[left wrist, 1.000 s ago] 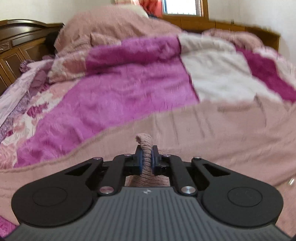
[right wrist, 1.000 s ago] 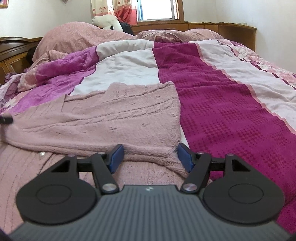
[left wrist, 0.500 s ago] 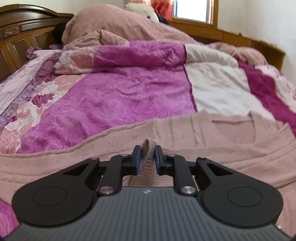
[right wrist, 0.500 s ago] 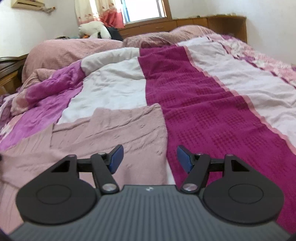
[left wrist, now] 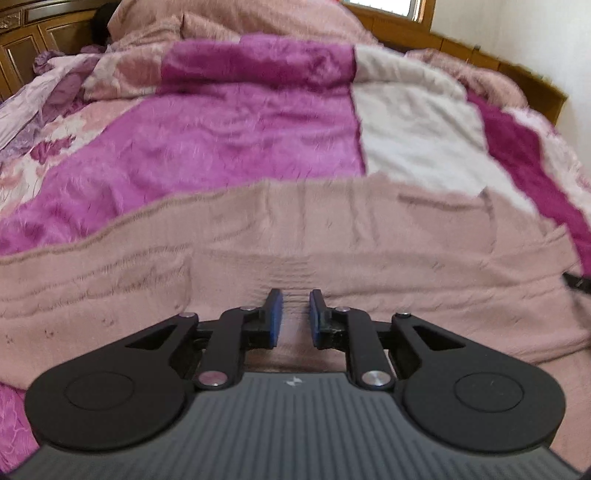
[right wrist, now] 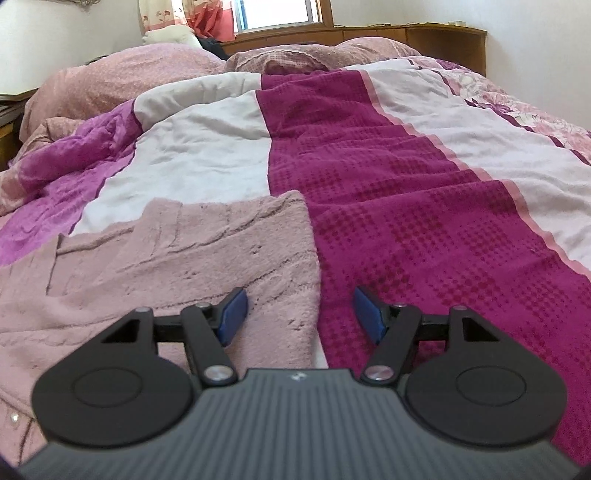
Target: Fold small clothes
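- A dusty-pink knitted sweater [left wrist: 332, 236] lies spread flat on a bed, on top of a patchwork blanket [left wrist: 229, 147] of magenta, purple and off-white panels.
- The left gripper [left wrist: 293, 314] hovers over the near part of the sweater; its blue pads [left wrist: 275, 317] stand a narrow gap apart, and the jaws have just been opening, with no fold of knit between them.
- Through that gap only the flat surface of the sweater shows; whether the pad tips touch the wool cannot be told.
- The left-wrist view is streaked with motion blur, most strongly along the sweater's far edge.
- The right gripper [right wrist: 299, 314] sits at the sweater's right-hand border, jaws spread wide and holding nothing.
- Its left pad [right wrist: 232, 314] is over the knit, while its right pad [right wrist: 367, 314] is over the dark magenta waffle-textured stripe [right wrist: 406, 229] just beside the sweater.
- The sweater's side edge [right wrist: 314, 258] runs between the two pads.
- A cable-knit pattern crosses the sweater's upper portion in the right-wrist view.
- Beyond the sweater, pink pillows [right wrist: 122, 77] are heaped at the head of the bed.
- Behind the pillows, a window [right wrist: 277, 14] lets in daylight above a wooden ledge [right wrist: 406, 37].
- To the sweater's far left, a dark carved wooden headboard [left wrist: 33, 40] rises.
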Tool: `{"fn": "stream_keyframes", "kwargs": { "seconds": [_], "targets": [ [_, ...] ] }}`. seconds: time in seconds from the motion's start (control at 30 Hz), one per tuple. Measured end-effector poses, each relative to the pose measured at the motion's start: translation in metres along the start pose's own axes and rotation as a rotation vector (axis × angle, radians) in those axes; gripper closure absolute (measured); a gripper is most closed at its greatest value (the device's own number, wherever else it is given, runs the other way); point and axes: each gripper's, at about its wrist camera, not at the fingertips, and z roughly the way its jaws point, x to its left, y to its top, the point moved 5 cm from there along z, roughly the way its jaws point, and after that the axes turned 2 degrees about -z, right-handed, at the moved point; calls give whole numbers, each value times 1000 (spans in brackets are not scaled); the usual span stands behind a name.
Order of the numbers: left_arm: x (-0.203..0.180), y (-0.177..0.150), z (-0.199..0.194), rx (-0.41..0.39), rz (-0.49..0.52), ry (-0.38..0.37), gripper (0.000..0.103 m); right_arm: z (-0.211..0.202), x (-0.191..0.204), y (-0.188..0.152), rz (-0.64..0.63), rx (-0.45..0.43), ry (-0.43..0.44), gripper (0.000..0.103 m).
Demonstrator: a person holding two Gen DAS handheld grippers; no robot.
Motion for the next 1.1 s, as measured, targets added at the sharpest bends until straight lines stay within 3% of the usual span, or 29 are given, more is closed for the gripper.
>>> {"fn": "stream_keyframes", "kwargs": {
  "seconds": [0.23,0.53,0.83,1.1],
  "targets": [
    [4,1,4,5,-10,-2,83,0,0,0,2,-7,-3,37],
    [17,0,-39,-21,-24,37,83,-32,-5,4,77,-24,-27,37],
    [48,-1,-93,-50,-127,72,82,-91,15,9,105,-72,89,37],
    [77,-24,-122,-29,-220,124,82,-121,42,-6,75,-39,171,37]
  ]
}}
